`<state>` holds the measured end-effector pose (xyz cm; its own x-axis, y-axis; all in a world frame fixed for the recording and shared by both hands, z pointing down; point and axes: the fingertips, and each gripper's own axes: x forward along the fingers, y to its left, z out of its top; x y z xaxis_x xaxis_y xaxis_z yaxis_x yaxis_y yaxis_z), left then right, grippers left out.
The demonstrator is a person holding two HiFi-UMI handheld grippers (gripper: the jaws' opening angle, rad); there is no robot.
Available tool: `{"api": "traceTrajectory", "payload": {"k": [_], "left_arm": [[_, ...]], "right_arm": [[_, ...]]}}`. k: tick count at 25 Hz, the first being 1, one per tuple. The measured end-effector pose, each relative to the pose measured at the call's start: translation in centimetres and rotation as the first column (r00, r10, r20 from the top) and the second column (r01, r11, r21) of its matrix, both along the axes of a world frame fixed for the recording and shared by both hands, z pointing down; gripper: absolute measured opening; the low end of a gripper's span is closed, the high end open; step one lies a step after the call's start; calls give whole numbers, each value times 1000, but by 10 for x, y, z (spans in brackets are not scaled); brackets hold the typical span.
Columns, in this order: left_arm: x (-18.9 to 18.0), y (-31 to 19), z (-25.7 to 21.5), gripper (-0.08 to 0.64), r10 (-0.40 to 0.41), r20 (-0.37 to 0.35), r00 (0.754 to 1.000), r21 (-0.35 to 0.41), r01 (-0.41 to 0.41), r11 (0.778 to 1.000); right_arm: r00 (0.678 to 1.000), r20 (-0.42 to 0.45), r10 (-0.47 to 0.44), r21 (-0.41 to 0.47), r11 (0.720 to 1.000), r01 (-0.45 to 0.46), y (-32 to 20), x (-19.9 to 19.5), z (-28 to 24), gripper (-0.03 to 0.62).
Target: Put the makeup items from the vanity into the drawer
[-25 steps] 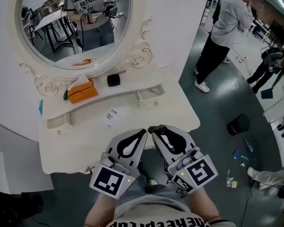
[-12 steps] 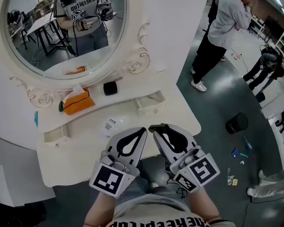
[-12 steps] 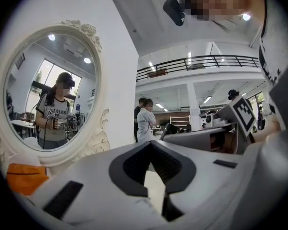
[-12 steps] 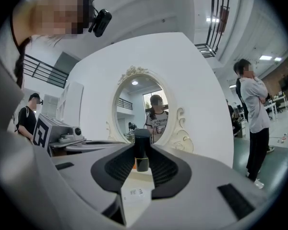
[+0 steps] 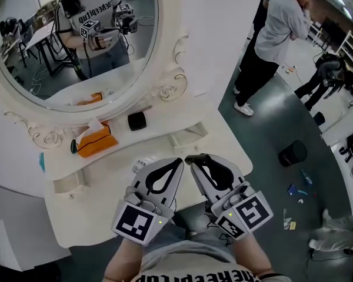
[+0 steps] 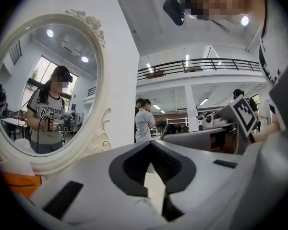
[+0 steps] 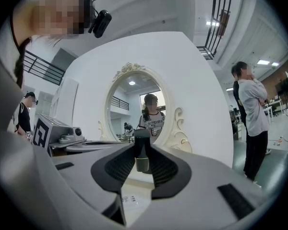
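Vanity (image 5: 106, 184) job's barely begun, I'd say: right gripper (image 5: 195, 160) clamps 1 lipstick (image 7: 142, 158), left gripper (image 5: 175, 163) fingers together, empty; compact (image 5: 137, 120) center-left waits.

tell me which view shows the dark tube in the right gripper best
The right gripper view: the dark tube stands upright between the fingers, close and centred. The head view shows only a dark end at the right gripper's tip. The left gripper view does not show it.

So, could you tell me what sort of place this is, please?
Probably a lab or studio, not a home: the white mirrored vanity stands on bare grey floor, with a bystander and railed mezzanine.
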<state>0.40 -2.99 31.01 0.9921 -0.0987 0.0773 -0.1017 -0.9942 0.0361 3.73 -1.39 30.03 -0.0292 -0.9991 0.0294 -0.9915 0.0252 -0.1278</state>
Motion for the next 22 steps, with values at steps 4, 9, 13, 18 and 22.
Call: {"api": "traceTrajectory", "payload": {"k": [4,9,13,18,22], "left_arm": [[3,-10,2,8,14,2,1000,-6,-14,1000],[6,-13,9,8,31,10,999,-21,-31,999],[10,-16,13,8,35,18,999,-26,-35,999],[13,-19,15,8,11,24,1000,-27,-10,1000],[17,-25,13,8,-33,24,999,-29,33,999]], "right_arm": [[1000,4,20,-2,1000,-20,-8,4,1,114],[999,9,42,-13,999,-42,-11,8,6,112],[999,9,50,-22,999,-49,-13,13,9,113],[999,10,35,-21,999,-35,-17,22,9,112],[1000,12,3,-18,1000,-3,-24,29,7,112]]}}
